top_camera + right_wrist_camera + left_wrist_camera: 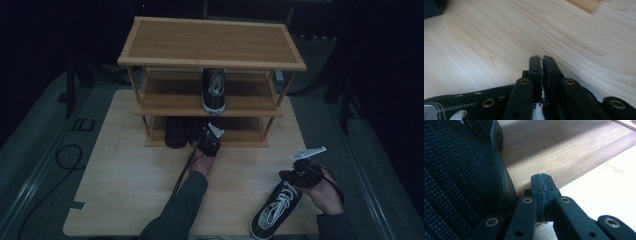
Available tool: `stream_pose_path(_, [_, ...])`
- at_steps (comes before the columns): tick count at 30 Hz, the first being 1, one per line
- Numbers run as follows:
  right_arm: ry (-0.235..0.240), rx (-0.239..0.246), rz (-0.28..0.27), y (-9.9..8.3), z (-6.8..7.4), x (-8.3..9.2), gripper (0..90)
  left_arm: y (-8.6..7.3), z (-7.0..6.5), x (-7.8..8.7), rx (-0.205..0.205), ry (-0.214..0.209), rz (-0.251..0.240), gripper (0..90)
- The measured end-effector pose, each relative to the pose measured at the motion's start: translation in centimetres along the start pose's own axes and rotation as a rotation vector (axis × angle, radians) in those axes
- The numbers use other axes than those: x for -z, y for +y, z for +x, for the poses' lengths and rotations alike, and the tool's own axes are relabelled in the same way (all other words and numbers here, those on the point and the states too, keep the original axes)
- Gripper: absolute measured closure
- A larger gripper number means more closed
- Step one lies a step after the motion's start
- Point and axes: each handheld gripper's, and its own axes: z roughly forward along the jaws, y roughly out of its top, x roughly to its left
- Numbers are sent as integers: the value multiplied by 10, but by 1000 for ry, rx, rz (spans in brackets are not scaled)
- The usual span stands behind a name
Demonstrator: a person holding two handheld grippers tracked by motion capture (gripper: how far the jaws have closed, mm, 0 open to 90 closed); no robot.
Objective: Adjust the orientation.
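Three-tier shoe rack [212, 42] stands at the far side of the table [125, 185]. Middle shelf: one sneaker [213, 90], toe toward the front edge. Bottom shelf: a mesh shoe [176, 131] left of centre; left gripper [210, 139] just right of it, at the shelf's front edge, the shoe's side beside its jaws. Near right part of the table: second sneaker [276, 210], lying at a slant, toe toward the near edge. Right gripper [300, 175] at that sneaker's heel end, above its laces.
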Motion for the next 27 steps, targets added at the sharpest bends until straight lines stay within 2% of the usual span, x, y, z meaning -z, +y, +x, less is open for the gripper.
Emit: stream_pose_path(27, [20,-18,17,-18,-3,-3,785,0,0,0,-1,1,0,900])
